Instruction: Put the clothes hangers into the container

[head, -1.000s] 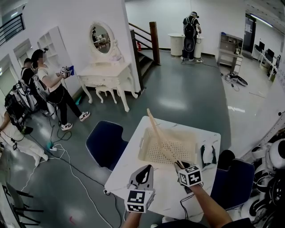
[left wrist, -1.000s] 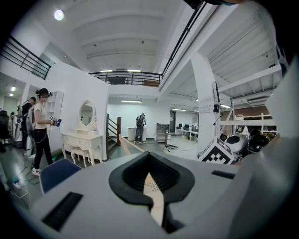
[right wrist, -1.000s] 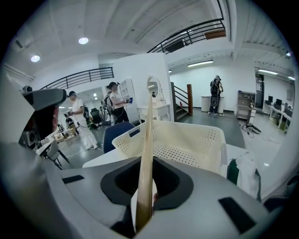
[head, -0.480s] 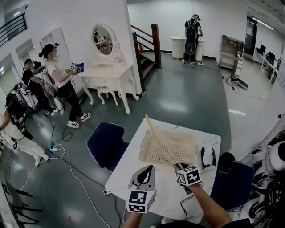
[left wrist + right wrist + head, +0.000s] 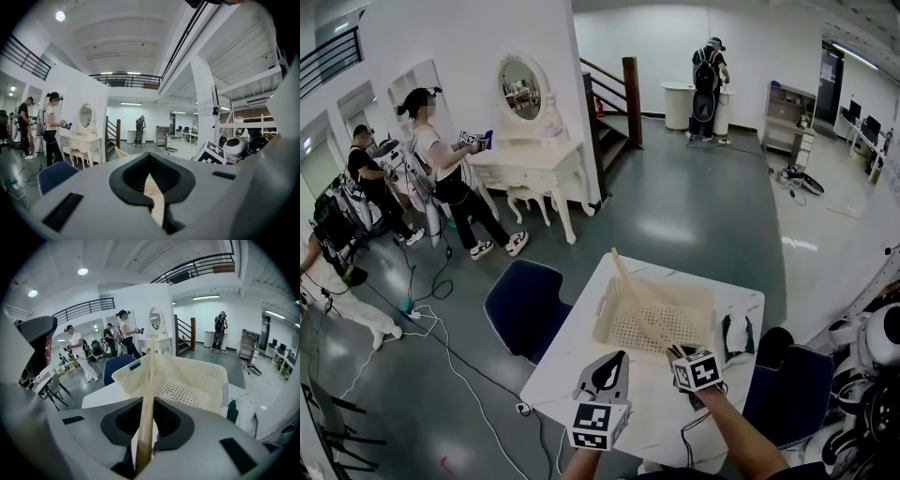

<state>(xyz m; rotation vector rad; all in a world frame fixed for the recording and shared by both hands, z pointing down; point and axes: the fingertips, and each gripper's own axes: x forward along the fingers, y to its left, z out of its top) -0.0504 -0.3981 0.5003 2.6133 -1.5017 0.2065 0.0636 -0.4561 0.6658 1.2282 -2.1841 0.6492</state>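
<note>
Right gripper: you are clamping its jaws on one end of the wooden clothes hanger.
Hanger: it is slanting up and away from that gripper, straight ahead of the jaws, crossing above the container toward its far left rim.
Container: the cream perforated basket is sitting on the white surface just ahead of your right gripper.
Left gripper: you are holding it beside the right one, jaws together and gripping nothing, short of the container's near wall.
Around: a green-and-white bundle is lying right of the container; a blue chair is standing off the surface's left edge.
</note>
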